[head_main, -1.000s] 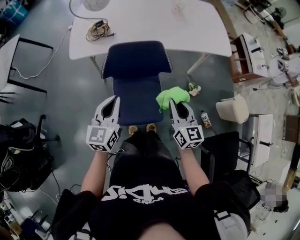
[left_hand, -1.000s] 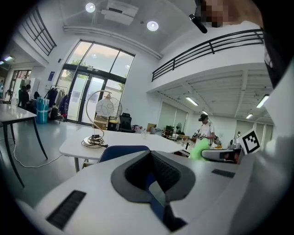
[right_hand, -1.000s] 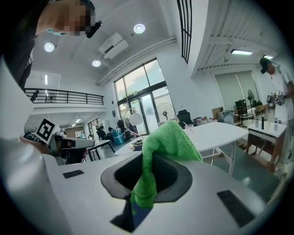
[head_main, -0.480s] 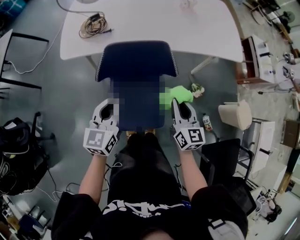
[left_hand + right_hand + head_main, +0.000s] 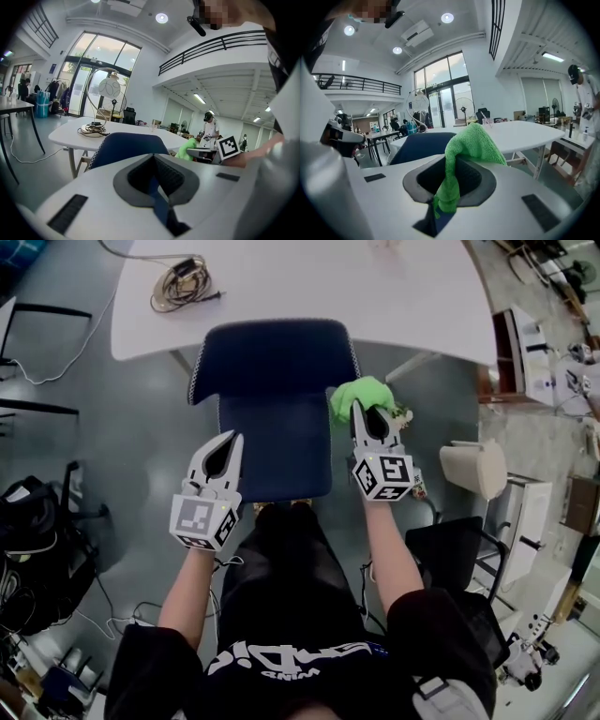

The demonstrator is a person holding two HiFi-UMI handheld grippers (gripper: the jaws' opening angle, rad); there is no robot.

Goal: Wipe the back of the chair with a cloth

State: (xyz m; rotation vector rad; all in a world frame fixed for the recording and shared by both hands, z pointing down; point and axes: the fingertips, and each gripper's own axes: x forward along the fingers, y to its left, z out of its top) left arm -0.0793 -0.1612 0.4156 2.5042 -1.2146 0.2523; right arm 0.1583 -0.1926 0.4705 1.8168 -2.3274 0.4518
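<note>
1. No brand or word could be read. The cube on each gripper carried only black-and-white square markers. The white lettering on your black shirt [image 5: 281,657] lay upside down in the head view and was not legible.
2. Your right gripper [image 5: 361,413] pinched the green cloth [image 5: 361,392], which bunched up over the jaw tips. It sat at the right edge of the blue chair [image 5: 272,357], where backrest meets seat. No view showed whether cloth and chair were touching.
3. Your left gripper [image 5: 230,442] had its jaws pressed together on nothing. It hovered over the left side of the seat, near you.
4. Only the right gripper view showed a strip of cloth hanging down between the jaws, with a clear cup [image 5: 487,123] on the white table [image 5: 525,133] beyond.
5. Only the left gripper view showed a standing person wearing a headset [image 5: 209,129] at the far right and a round lamp or fan [image 5: 111,86] on the table.
6. Only the head view showed the coiled cable [image 5: 178,282] on the table's left end, a white bin [image 5: 473,470] on the floor to the right, and a black chair [image 5: 450,549] near your right arm.
7. The table's edge stood just beyond the backrest.
</note>
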